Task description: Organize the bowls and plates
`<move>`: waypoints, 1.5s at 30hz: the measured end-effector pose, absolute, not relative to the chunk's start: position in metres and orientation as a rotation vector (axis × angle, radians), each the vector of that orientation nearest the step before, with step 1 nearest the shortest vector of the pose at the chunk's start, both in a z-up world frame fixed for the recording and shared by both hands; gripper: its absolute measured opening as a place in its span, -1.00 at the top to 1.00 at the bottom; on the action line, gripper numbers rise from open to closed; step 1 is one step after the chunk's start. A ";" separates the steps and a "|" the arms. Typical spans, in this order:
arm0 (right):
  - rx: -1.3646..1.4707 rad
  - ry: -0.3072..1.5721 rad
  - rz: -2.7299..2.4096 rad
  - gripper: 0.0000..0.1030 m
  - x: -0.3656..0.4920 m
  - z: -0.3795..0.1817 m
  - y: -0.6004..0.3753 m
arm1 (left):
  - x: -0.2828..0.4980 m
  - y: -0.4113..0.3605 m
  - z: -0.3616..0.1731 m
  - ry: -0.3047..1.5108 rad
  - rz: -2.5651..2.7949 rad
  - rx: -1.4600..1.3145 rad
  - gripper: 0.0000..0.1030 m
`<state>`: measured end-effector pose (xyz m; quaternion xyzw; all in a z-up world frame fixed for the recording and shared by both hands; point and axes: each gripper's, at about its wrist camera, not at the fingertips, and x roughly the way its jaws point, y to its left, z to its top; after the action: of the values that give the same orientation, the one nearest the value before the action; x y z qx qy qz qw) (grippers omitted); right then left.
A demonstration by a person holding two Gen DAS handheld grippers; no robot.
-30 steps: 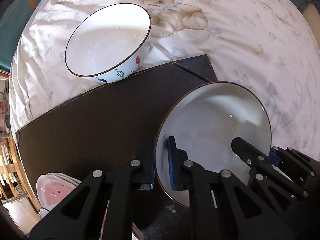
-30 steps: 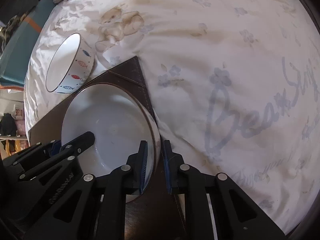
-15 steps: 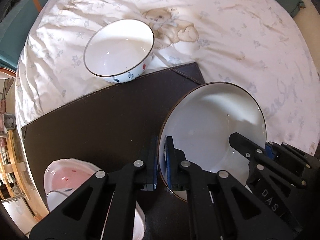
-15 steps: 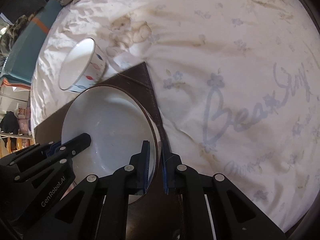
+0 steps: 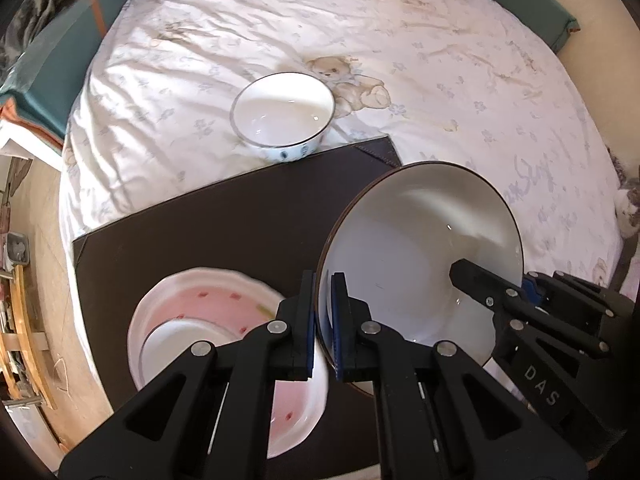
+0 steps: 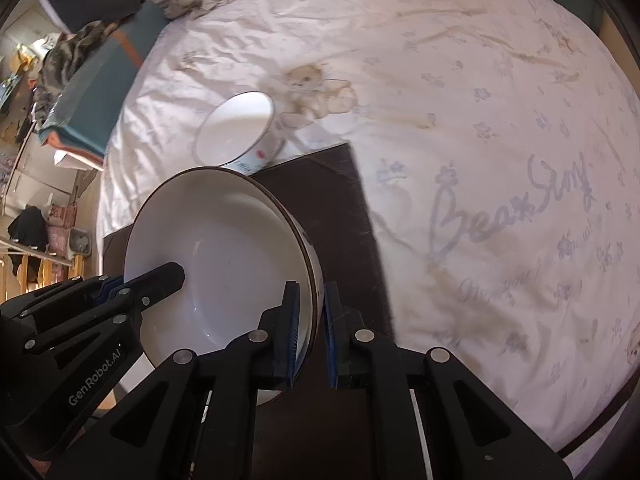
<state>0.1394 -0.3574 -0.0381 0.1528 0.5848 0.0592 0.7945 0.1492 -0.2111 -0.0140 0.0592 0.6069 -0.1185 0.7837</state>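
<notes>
A large white bowl point(image 5: 416, 248) with a dark rim hangs tilted above the dark brown mat point(image 5: 208, 224), held from both sides. My left gripper point(image 5: 322, 308) is shut on its left rim. My right gripper point(image 6: 310, 312) is shut on the opposite rim of the large bowl point(image 6: 224, 256); its black fingers point(image 5: 492, 288) also show in the left wrist view. A smaller white bowl point(image 5: 282, 114) with fish patterns rests at the mat's far edge. A pink-and-white scalloped dish point(image 5: 208, 312) with a smaller white dish inside sits on the mat below my left gripper.
A white bedsheet point(image 5: 460, 64) printed with bears and flowers covers the bed. Teal cushions point(image 5: 52, 80) line the left side. A wooden rack point(image 5: 24, 320) and floor clutter lie off the left edge. A pale furry thing point(image 5: 626, 208) sits at the right edge.
Both grippers have risen with the large bowl, which now hangs clear of the mat. The pink dish has come fully into the left wrist view, and the small bowl looks farther away.
</notes>
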 end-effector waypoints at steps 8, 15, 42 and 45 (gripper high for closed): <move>0.311 1.224 0.233 0.73 0.116 -0.022 -0.311 | 0.121 -0.154 0.004 1.290 -0.242 0.086 0.91; 0.270 1.222 0.318 0.72 0.106 -0.021 -0.255 | 0.106 -0.091 0.000 1.303 -0.189 0.025 0.92; 0.126 1.332 0.330 0.69 0.110 -0.057 -0.180 | 0.105 -0.038 -0.056 1.369 -0.167 -0.058 0.87; 0.131 1.330 0.333 0.66 0.111 -0.058 -0.181 | 0.105 -0.040 -0.057 1.362 -0.166 -0.044 0.87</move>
<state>0.1113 -0.1807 -0.0575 0.0606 0.6136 0.1537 0.7722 0.1048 -0.0397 -0.0568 -0.0205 0.6287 -0.0768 0.7736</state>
